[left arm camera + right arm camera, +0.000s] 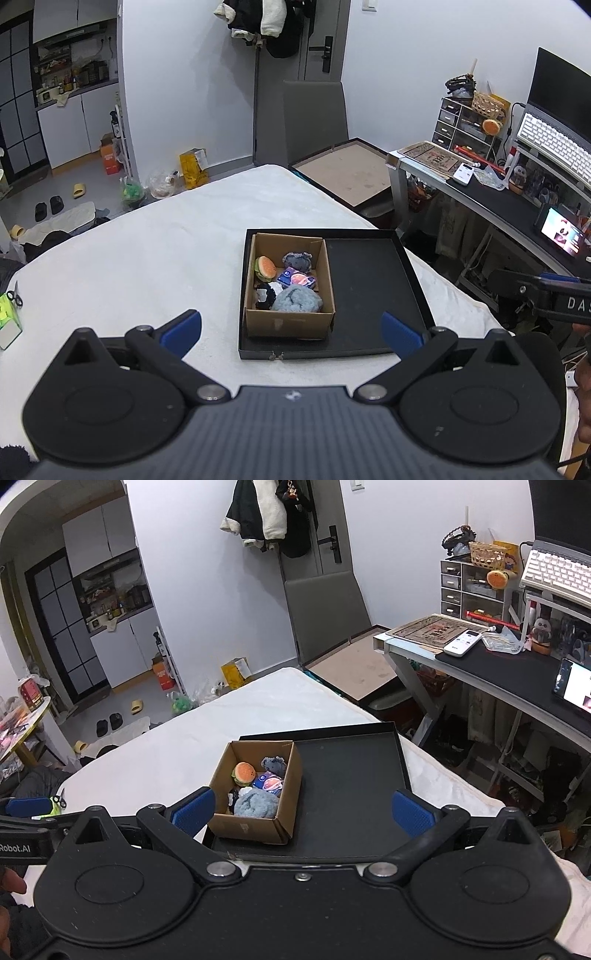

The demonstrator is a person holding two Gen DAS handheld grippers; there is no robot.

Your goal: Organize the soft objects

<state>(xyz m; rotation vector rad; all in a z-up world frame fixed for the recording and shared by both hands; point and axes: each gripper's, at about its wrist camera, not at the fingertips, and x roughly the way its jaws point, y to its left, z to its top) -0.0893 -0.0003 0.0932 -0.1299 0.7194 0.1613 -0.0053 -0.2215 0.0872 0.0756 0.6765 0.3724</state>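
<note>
Hovering low at the bottom of each frame, the left hand-held gripper [291, 330] and right hand-held gripper [303, 810] both have blue fingers spread wide apart, holding nothing. Just beyond them lies a black tray [373, 291] on the white bed [147, 251], its right half bare. A cardboard box [288, 325] in the tray's left half runs lengthwise away from the cameras, holding a blue plush [297, 300], burger toy [266, 268] and grey plush [297, 260]

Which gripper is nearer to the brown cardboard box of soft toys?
Probably the right gripper: its left finger overlaps the brown cardboard box, which sits left of centre. The left gripper faces the box, seemingly slightly farther back.
</note>
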